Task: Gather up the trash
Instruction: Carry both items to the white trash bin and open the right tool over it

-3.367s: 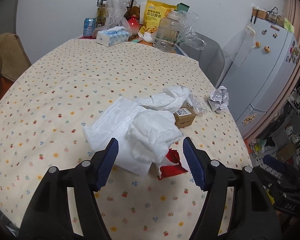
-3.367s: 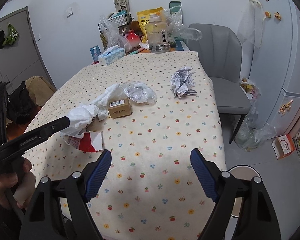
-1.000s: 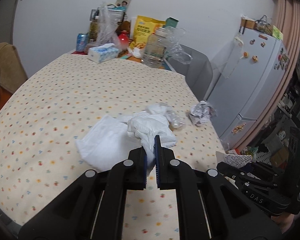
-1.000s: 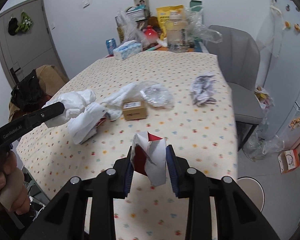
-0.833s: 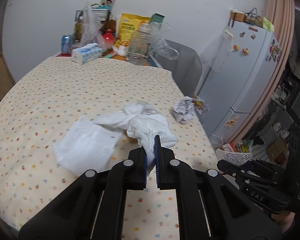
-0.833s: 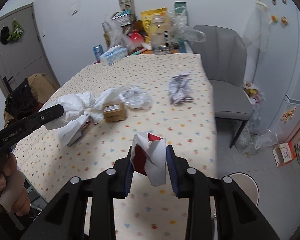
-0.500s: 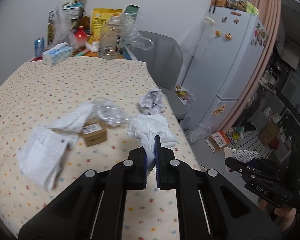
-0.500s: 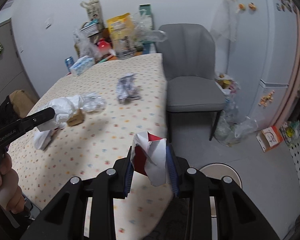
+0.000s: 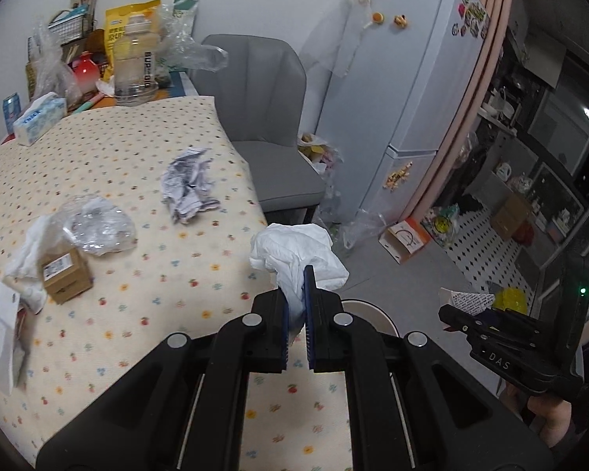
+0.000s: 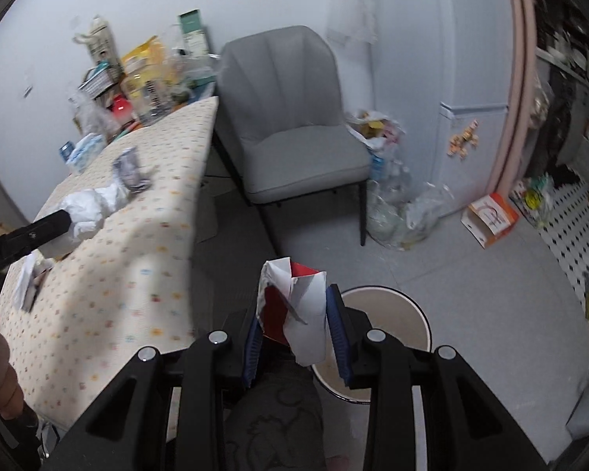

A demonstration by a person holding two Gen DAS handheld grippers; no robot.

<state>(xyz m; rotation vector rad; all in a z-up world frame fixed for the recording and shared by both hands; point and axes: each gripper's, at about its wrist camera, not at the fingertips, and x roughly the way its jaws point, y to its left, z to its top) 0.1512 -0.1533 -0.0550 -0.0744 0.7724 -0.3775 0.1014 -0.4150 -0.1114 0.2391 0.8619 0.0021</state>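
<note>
My left gripper (image 9: pixel 297 306) is shut on a crumpled white tissue (image 9: pixel 298 253), held over the table's right edge; the same tissue (image 10: pixel 92 208) shows at the left of the right wrist view. My right gripper (image 10: pixel 296 327) is shut on a red and white paper wrapper (image 10: pixel 294 306), just above a round beige bin (image 10: pixel 385 314) on the floor. The bin's rim (image 9: pixel 367 308) peeks out behind the left fingers. On the dotted tablecloth (image 9: pixel 98 165) lie a crumpled paper ball (image 9: pixel 188 184), clear plastic wrap (image 9: pixel 98 227), a small brown box (image 9: pixel 64 274) and white paper (image 9: pixel 0 322).
A grey chair (image 10: pixel 294 125) stands by the table's side, with plastic bags (image 10: pixel 396 212) on the floor beside it. A white fridge (image 9: pixel 408 98) is behind. Bottles, snack bags and a tissue box (image 9: pixel 39 123) crowd the table's far end. An orange and white box (image 10: pixel 491 214) lies on the floor.
Both grippers swung right, from over the table to its edge and the floor. The bin has come into view under the right gripper. Both keep hold of their trash.
</note>
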